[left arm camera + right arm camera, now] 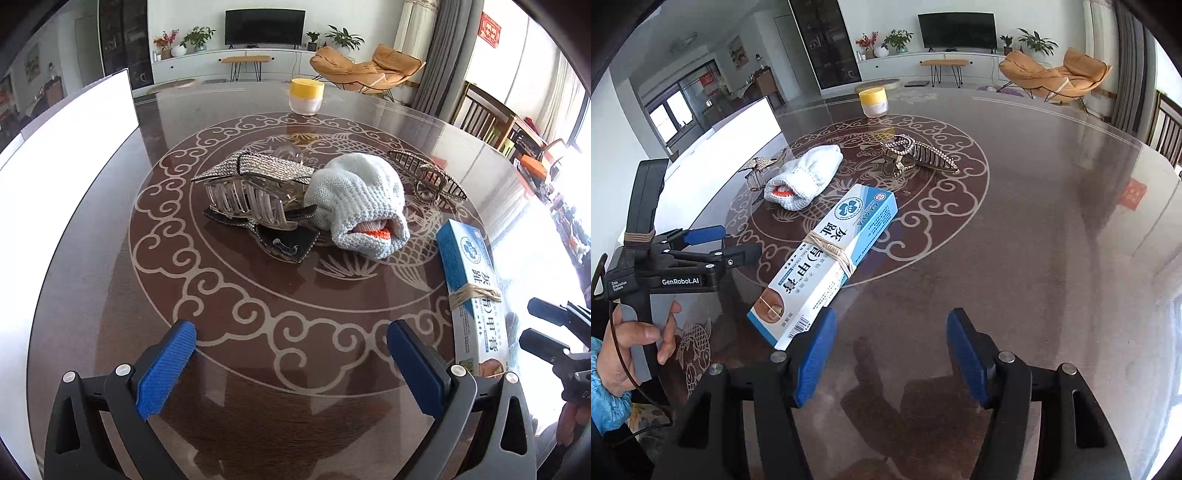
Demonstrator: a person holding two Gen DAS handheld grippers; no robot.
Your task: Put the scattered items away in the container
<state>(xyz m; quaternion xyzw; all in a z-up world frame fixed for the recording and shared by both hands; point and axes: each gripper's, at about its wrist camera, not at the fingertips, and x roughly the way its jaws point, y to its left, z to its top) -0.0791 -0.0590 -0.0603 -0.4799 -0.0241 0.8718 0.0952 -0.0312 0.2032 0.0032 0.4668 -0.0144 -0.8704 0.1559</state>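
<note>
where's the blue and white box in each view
Left wrist: the box lies at the right edge, right of the knit sock.
Right wrist: the box lies left of centre, its near end just beyond the right gripper's left finger.
Shared landmark: the yellow-lidded jar at the far side of the table.

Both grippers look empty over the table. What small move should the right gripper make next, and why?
Probably shift the right gripper a little to its left, so its open jaws straddle the near end of the blue and white box. Nothing is between the jaws now, and the box lies just past the left fingertip, closer than the knitted sock or the hair clips. The white container is on the left.
</note>
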